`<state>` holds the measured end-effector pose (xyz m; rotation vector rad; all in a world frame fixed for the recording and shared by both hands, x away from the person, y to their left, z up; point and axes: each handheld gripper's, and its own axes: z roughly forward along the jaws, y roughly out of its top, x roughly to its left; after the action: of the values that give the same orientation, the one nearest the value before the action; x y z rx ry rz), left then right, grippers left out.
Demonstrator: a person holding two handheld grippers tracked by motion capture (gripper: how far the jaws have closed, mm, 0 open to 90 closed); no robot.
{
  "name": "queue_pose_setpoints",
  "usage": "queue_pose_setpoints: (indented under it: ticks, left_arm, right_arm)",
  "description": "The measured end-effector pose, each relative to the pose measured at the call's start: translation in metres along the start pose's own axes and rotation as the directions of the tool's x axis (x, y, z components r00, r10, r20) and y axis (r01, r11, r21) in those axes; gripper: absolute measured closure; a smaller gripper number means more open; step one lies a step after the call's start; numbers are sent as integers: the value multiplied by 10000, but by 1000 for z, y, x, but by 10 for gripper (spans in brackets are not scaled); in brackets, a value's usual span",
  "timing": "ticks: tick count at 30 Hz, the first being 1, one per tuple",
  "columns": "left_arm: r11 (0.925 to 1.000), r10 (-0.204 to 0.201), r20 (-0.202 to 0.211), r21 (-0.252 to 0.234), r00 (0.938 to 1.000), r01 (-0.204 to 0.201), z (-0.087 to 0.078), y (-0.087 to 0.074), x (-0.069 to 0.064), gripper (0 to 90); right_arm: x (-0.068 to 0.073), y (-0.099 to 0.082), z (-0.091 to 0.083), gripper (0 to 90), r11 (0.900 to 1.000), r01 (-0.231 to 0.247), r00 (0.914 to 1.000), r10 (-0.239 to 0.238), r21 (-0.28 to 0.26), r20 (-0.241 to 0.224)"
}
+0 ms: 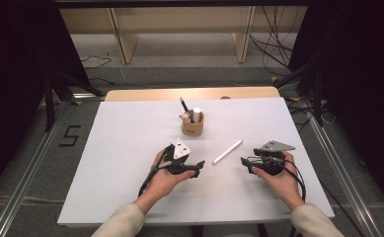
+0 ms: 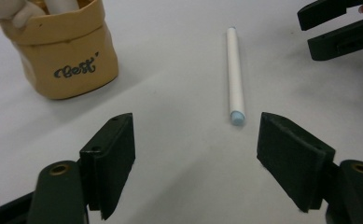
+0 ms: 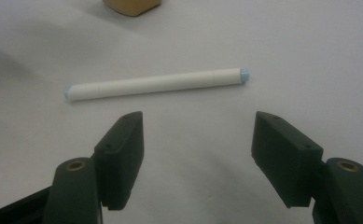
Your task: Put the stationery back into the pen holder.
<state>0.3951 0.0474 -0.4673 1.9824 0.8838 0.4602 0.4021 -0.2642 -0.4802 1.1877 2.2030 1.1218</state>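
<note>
A white pen (image 1: 227,151) is flanked on the table by the left gripper (image 1: 198,167) and right gripper (image 1: 244,162), both spread wide, empty.

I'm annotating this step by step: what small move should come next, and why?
Probably ease the right gripper forward over the white pen and close. Its jaws stand open and empty, the pen lies flat on the table just ahead, crosswise to them.

A white-topped table (image 1: 130,148) stands on grey floor (image 1: 26,163), with wooden shelving (image 1: 179,29) behind.
</note>
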Motion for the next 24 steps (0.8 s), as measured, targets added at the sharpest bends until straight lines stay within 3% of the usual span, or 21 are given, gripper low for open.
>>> queue_pose_setpoints:
  ticks: [13, 24]
  left_arm:
    - [9989, 323, 341, 321, 9989, -334, 43, 16, -20, 328]
    - [9951, 666, 412, 704, 9969, -693, 71, 22, -25, 412]
  right_arm:
    - [-2, -1, 1, 343, 10000, -7, 10000, 7, 26, 41]
    - [-3, -2, 1, 346, 9999, -97, 10000, 97, 49, 13]
